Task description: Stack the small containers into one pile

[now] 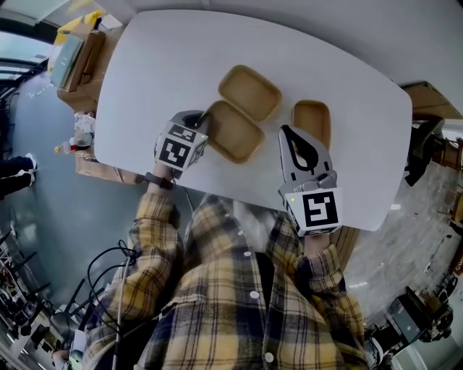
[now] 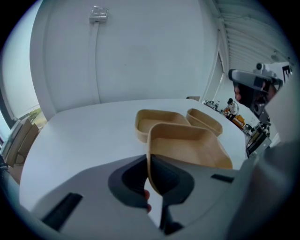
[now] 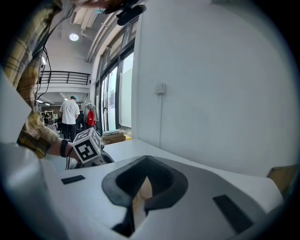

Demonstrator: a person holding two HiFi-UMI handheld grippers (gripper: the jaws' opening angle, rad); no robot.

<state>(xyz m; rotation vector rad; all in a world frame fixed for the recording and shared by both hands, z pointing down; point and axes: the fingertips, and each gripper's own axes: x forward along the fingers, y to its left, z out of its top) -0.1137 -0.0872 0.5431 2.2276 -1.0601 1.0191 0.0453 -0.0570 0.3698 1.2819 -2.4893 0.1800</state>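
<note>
Three shallow tan containers lie on the white table [image 1: 159, 65]. My left gripper [image 1: 205, 119] is shut on the near left rim of the middle container [image 1: 235, 132]; in the left gripper view that rim [image 2: 149, 154] stands pinched between the jaws of the left gripper [image 2: 149, 172], and the container [image 2: 190, 147] looks tilted up. A second container [image 1: 250, 92] lies just beyond it, and the third container [image 1: 312, 119] sits to the right. My right gripper [image 1: 287, 132] is shut on nothing, between the middle and right containers; only a tan sliver shows past the right gripper [image 3: 140, 190].
Cardboard boxes [image 1: 76, 54] and a bottle [image 1: 76, 141] sit off the table's left edge. A white wall with a socket [image 2: 98, 14] rises behind the table. A person [image 3: 70, 112] stands far back in the room. The table's near edge [image 1: 239, 199] runs close to my body.
</note>
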